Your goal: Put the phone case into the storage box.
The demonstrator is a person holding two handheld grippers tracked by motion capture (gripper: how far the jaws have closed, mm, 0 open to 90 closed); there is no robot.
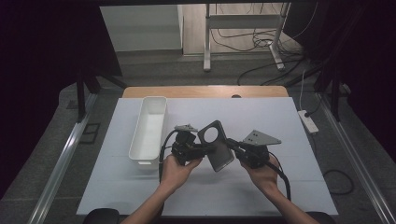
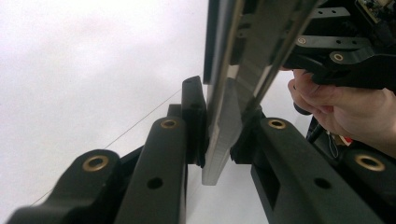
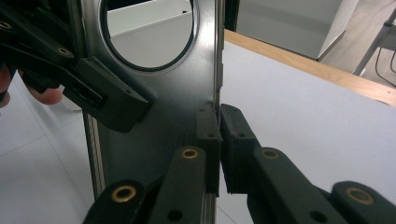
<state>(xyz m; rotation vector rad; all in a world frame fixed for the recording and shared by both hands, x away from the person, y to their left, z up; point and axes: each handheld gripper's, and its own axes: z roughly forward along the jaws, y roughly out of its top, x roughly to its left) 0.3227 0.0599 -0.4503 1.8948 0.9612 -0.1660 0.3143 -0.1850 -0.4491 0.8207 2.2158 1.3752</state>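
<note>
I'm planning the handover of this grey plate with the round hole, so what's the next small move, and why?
Probably open the right gripper and draw it back. Both grippers clamp the grey plate above the table: the left gripper has its jaws pressed on one edge, the right on the opposite edge. The white bin sits on the left gripper's side, so that one likely carries.

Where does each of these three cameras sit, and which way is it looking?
High view: above the table, looking forward and down; forearms, hands, left tool, right tool.
Left gripper view: on the left tool, looking along its jaws, shut on the grey plate.
Right gripper view: on the right tool, jaws shut on the plate's edge.
All three share the plate.
</note>
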